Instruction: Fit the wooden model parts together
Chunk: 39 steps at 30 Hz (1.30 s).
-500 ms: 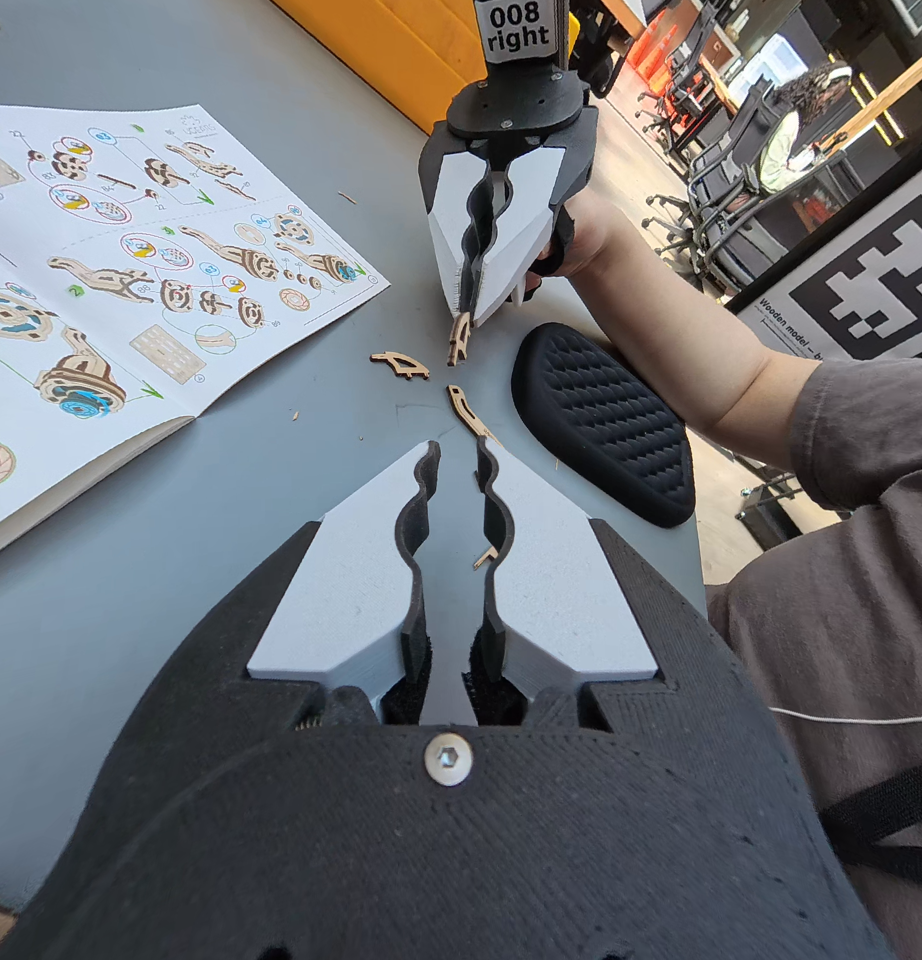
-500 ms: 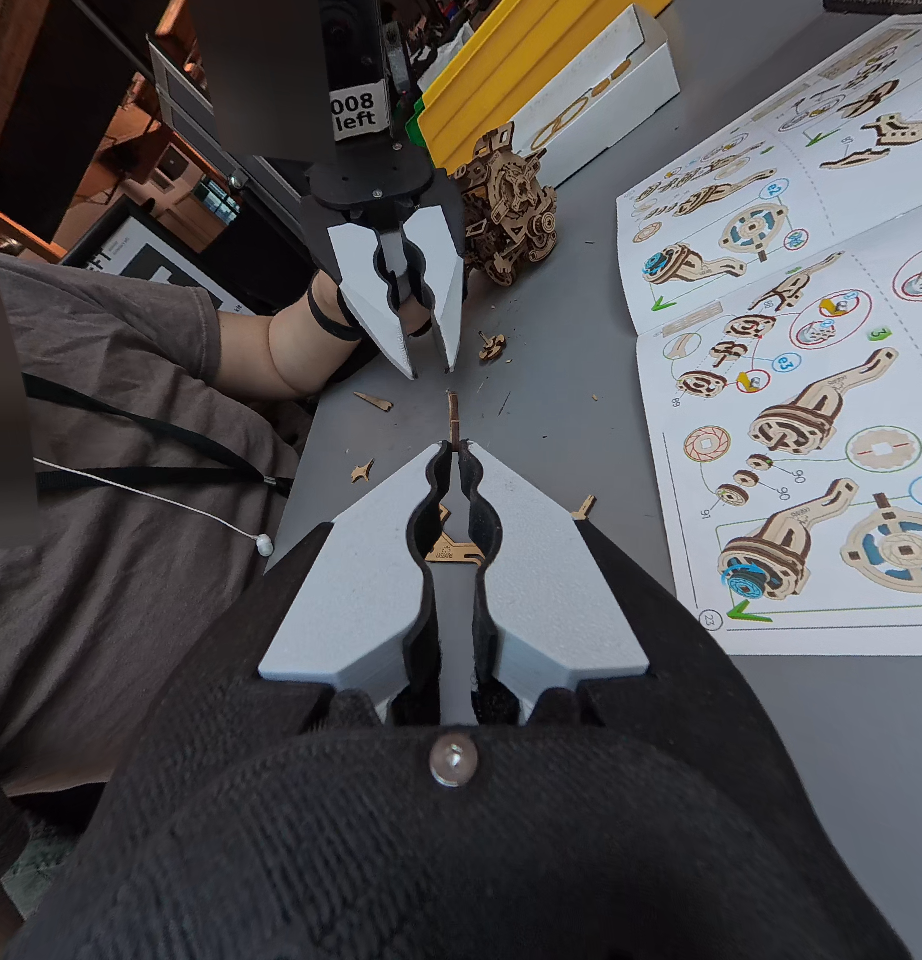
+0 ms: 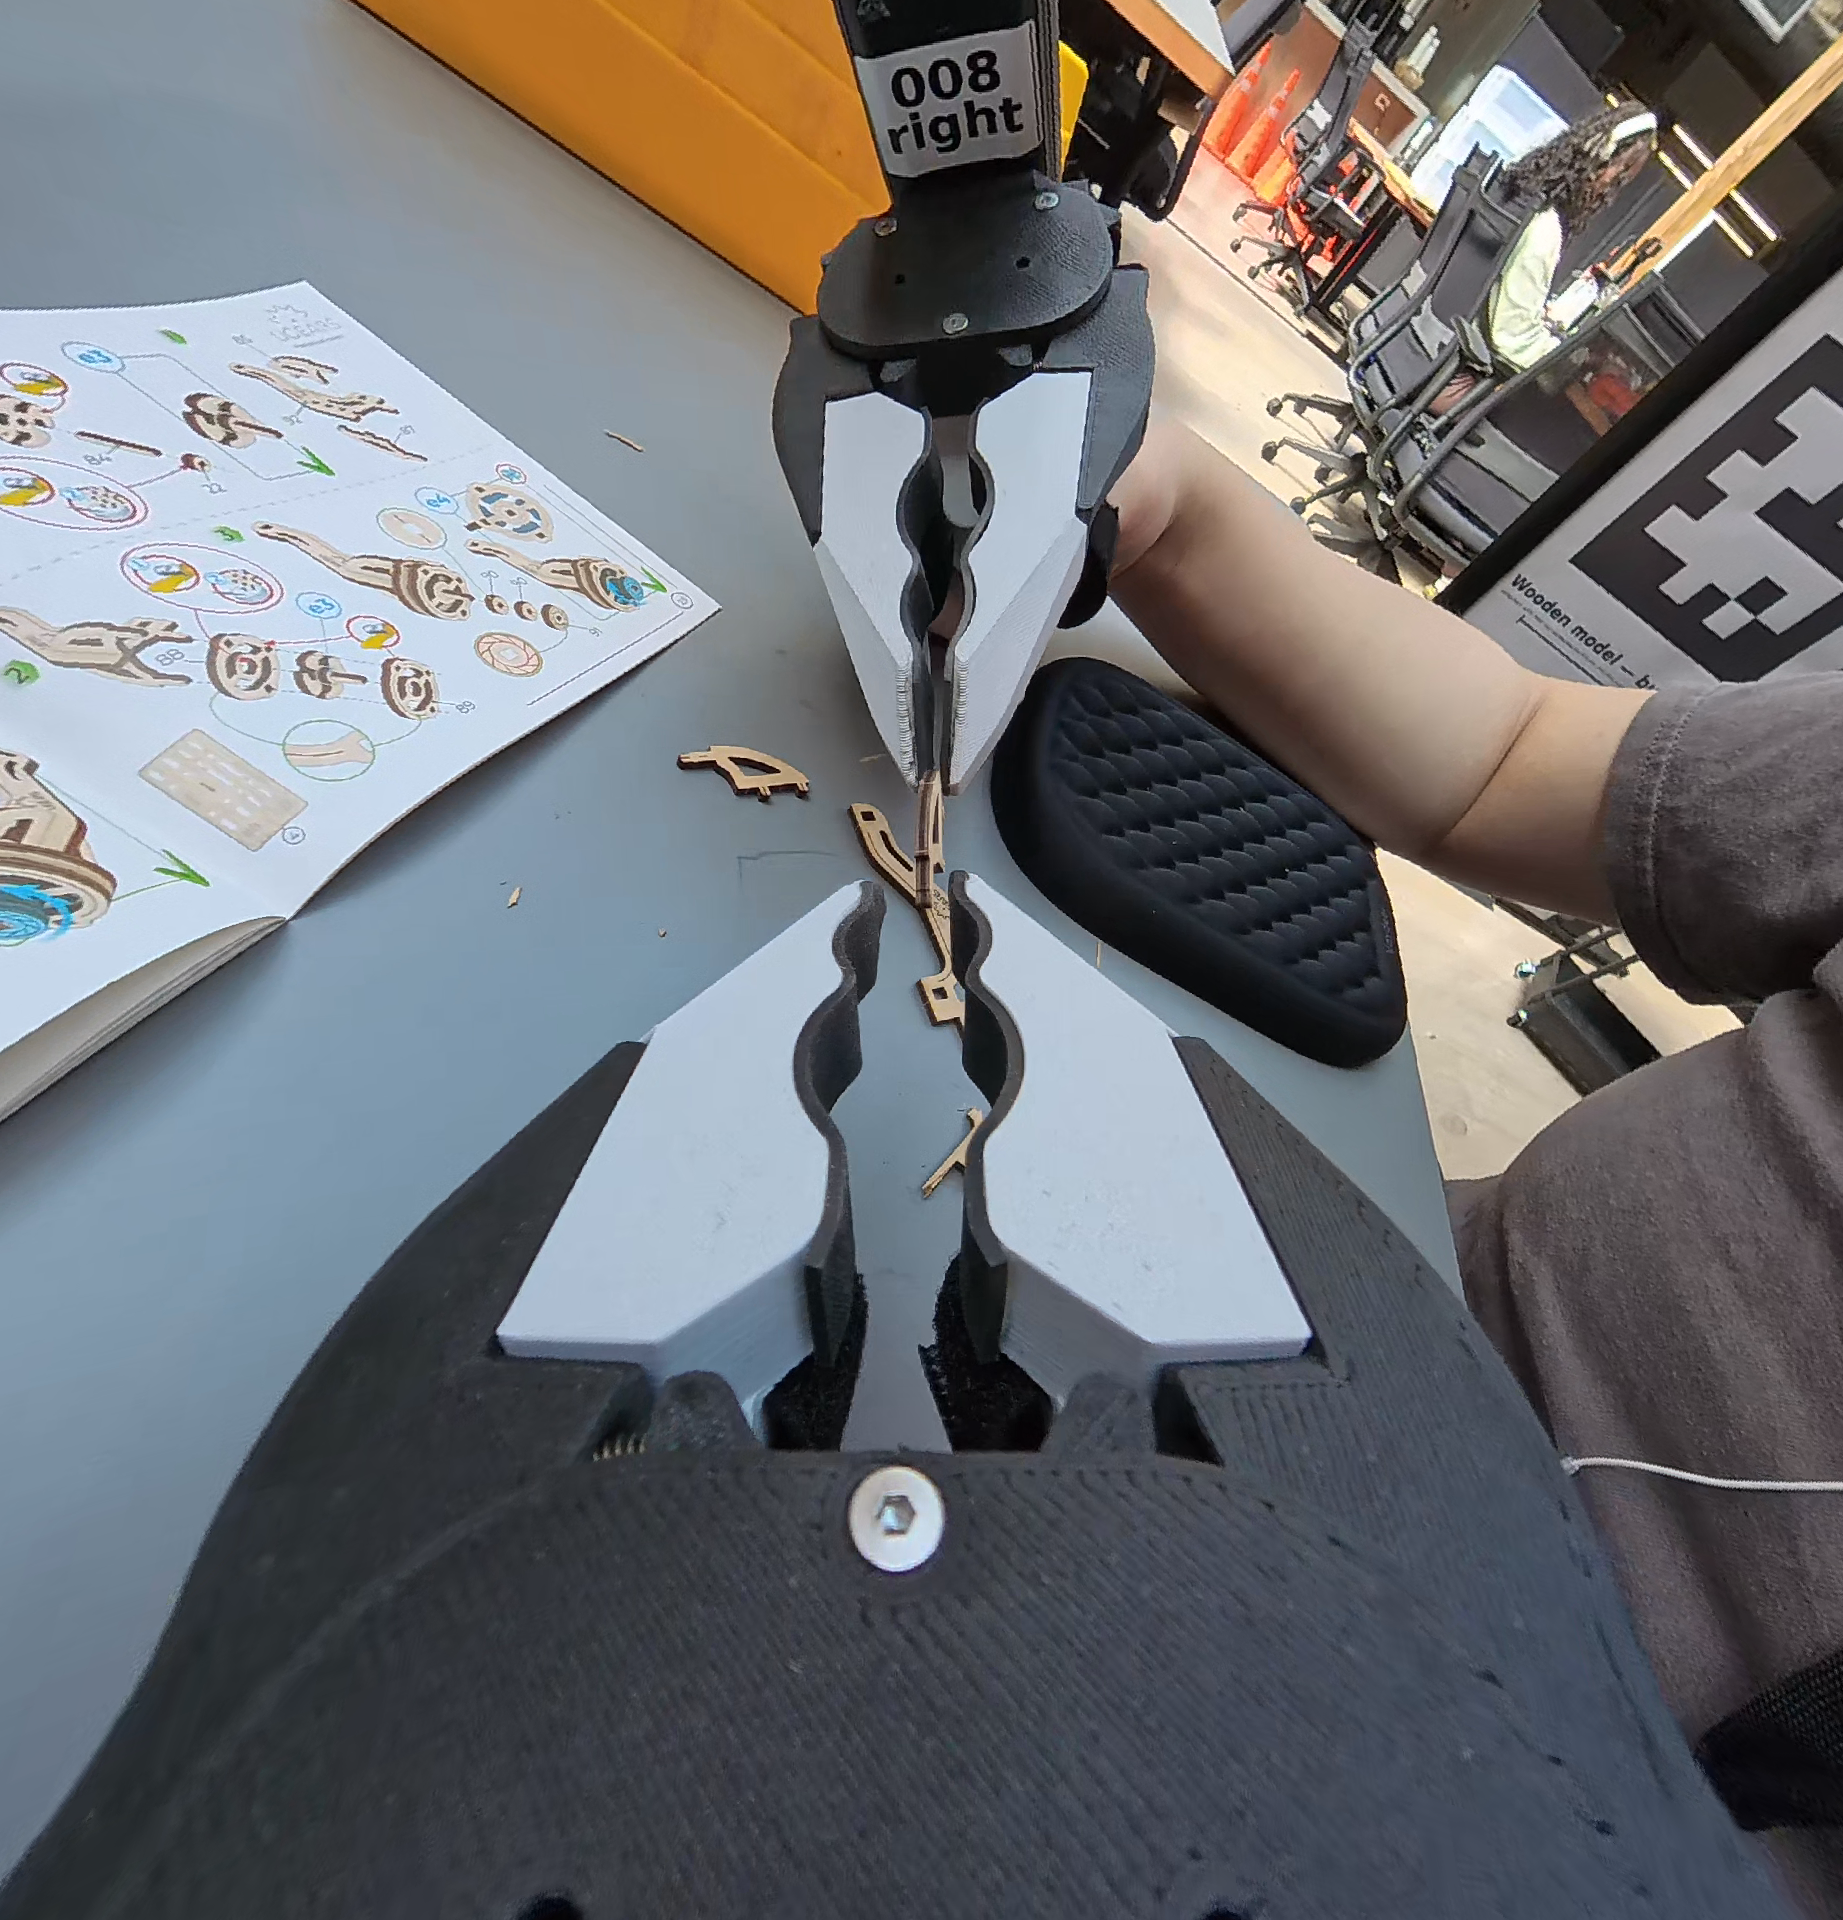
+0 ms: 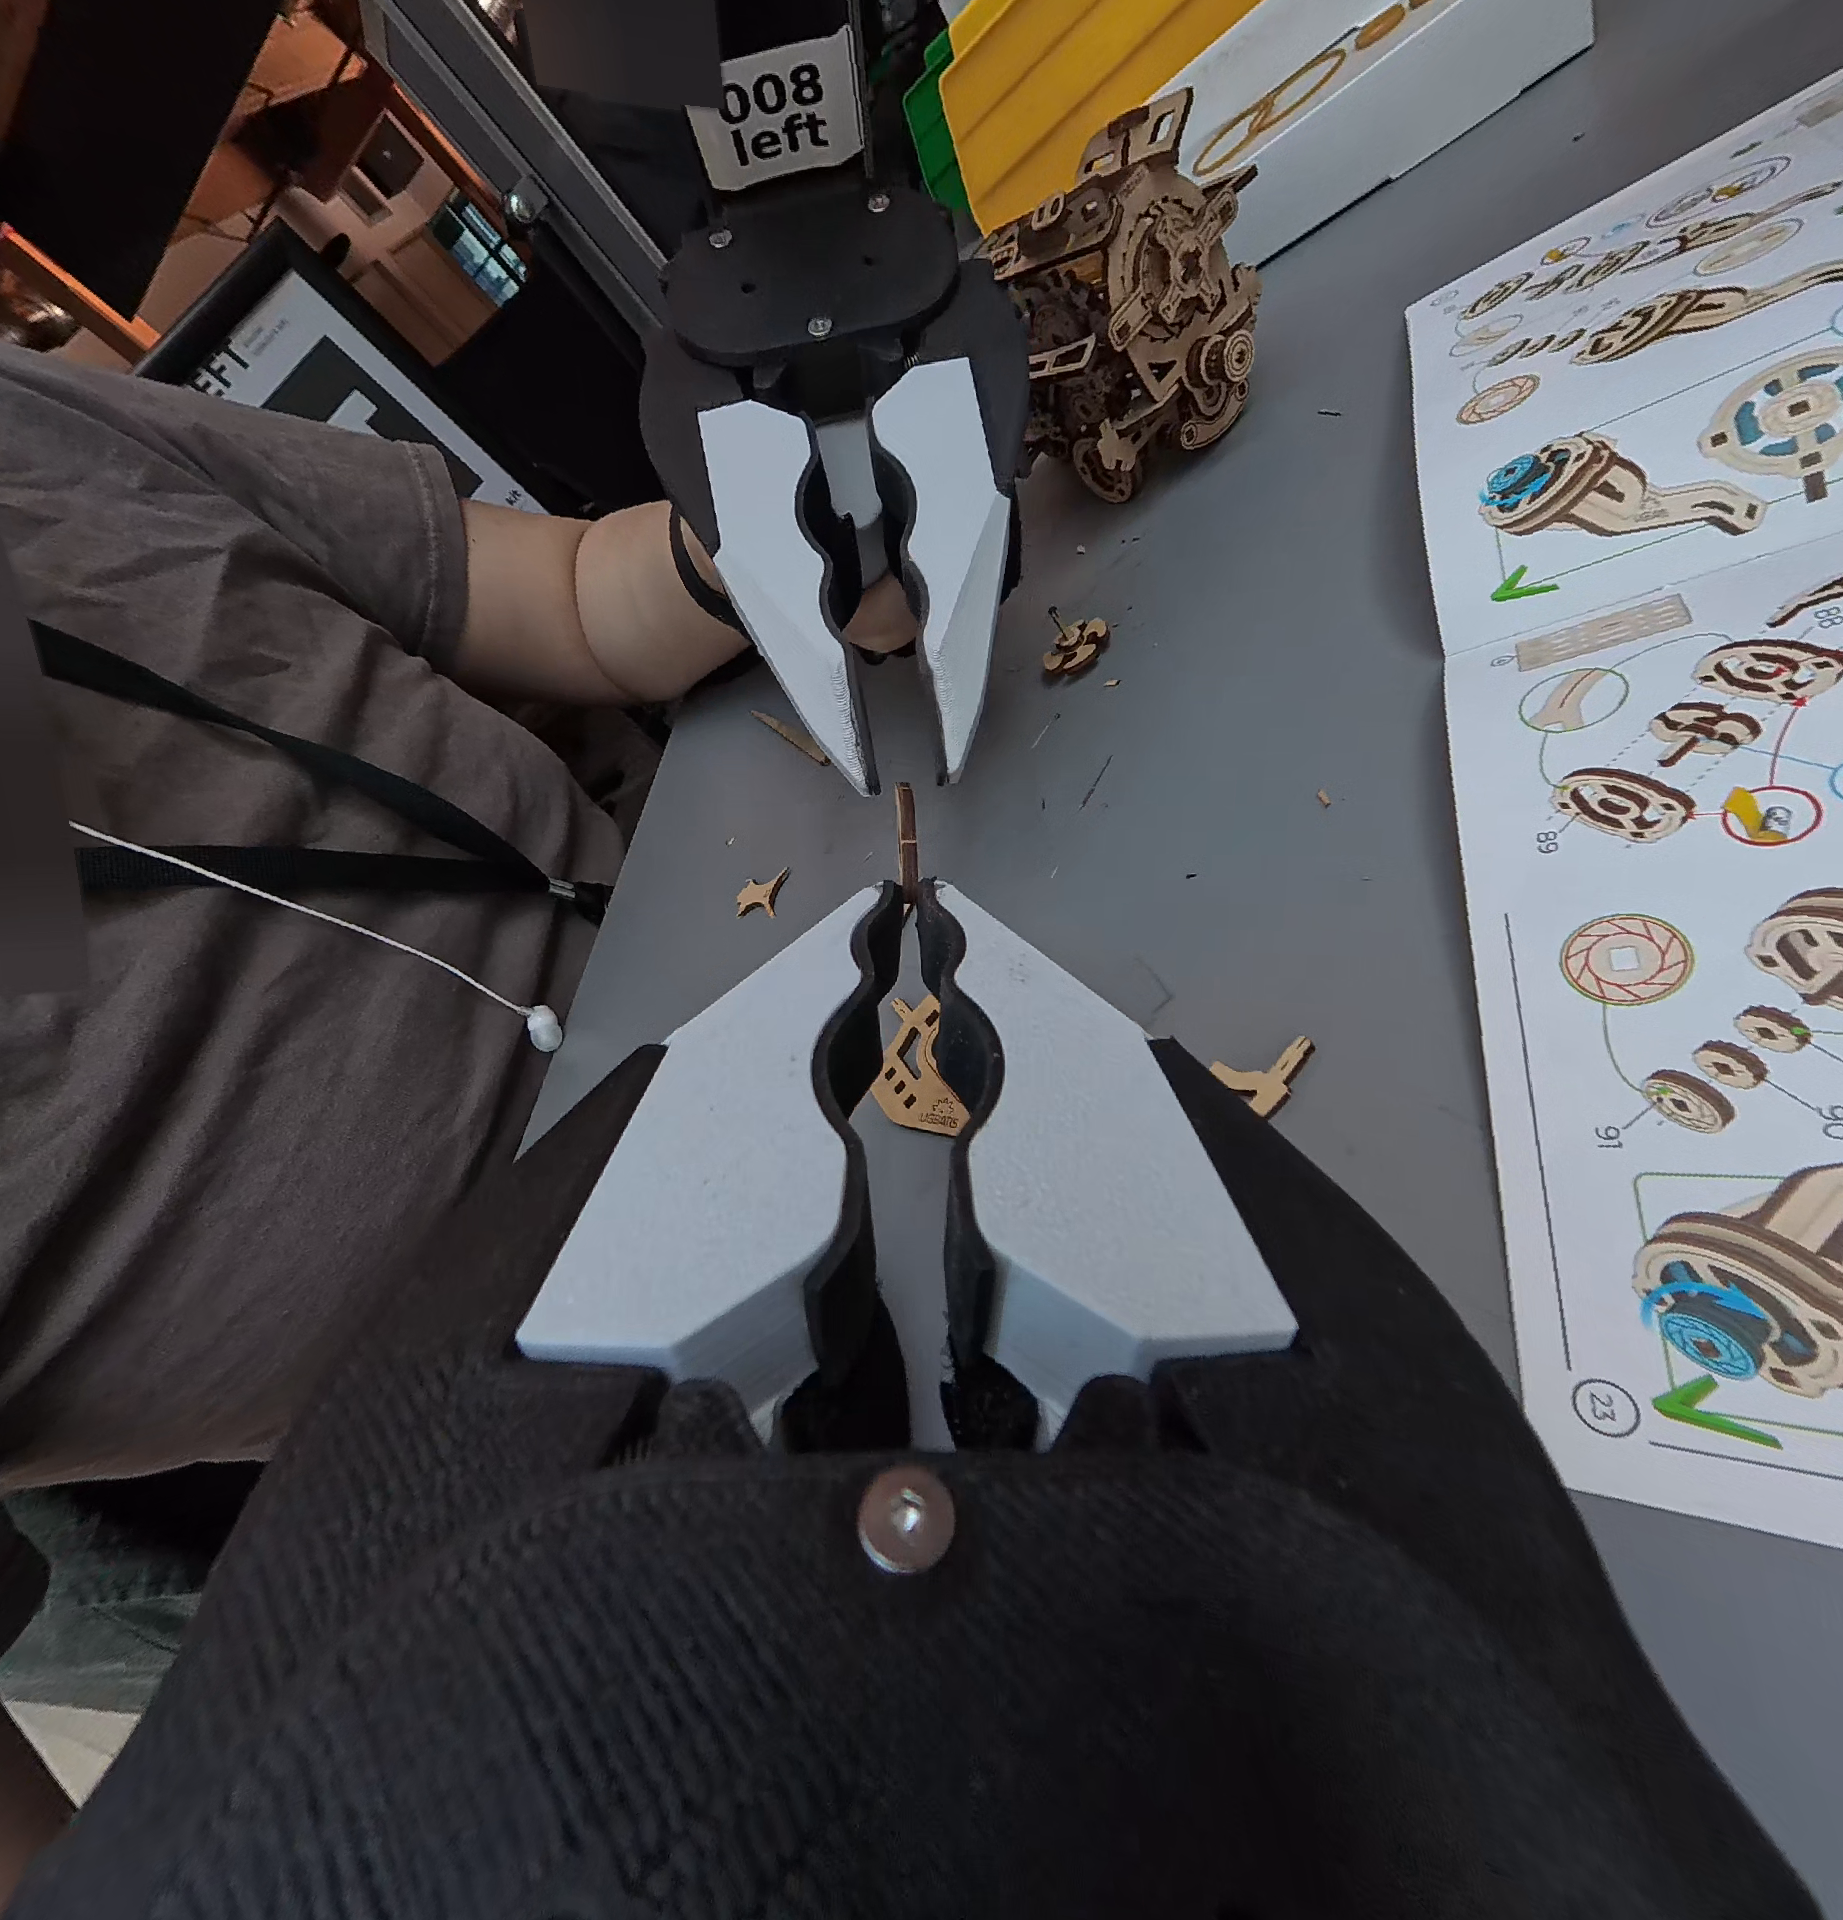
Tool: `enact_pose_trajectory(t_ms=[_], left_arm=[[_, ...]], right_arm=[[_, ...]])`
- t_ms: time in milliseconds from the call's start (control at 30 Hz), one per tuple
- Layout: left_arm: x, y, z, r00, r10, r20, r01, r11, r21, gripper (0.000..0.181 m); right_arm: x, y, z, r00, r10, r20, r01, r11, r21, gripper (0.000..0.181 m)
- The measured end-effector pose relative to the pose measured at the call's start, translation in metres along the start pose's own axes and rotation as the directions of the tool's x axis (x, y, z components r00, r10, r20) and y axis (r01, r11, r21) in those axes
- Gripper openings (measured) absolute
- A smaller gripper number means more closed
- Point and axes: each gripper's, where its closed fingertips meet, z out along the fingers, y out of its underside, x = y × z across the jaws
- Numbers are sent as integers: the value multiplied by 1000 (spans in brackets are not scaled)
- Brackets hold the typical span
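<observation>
Right wrist view: right gripper (image 4: pixel 904 891) pinches a thin flat tan wooden strip (image 4: pixel 905 840) edge-on; left gripper (image 4: pixel 906 774), fingers spread, faces it just beyond.

The instruction booklet (image 3: pixel 273 582) runs off the left edge in the left wrist view, and off the right edge in the right wrist view, so some drawings are cut. The wooden model (image 4: pixel 1135 312) is partly hidden behind the left gripper (image 4: pixel 906 779). A grey blurred patch covers the picture's left side.
</observation>
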Motion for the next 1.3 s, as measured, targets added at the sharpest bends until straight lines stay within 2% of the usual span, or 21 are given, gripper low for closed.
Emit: enact_pose_trajectory(t_ms=[267,867,1000,1133,1200,1300], left_arm=[[6,7,6,1000,21,-20,-21,999,-36,1],[12,7,3,998,-12,-69,9,999,-46,1],[11,6,1,998,-4,-62,1,999,-45,1],[9,1,-5,999,2,-51,-4,1000,-26,1],[8,-2,-8,999,-1,-48,1,1000,-12,1],[7,-5,-11,998,-21,-57,21,1000,5,1]], right_arm=[[-3,3,3,1000,-9,16,9,1000,-15,2],[-9,1,10,995,-92,24,93,996,-15,2],[-6,0,7,991,-136,-22,135,991,-20,17],[-9,6,-5,960,-273,-66,269,961,-70,31],[-15,23,-6,935,-353,-44,342,925,-166,37],[-13,40,-4,914,-401,-53,371,884,-285,40]])
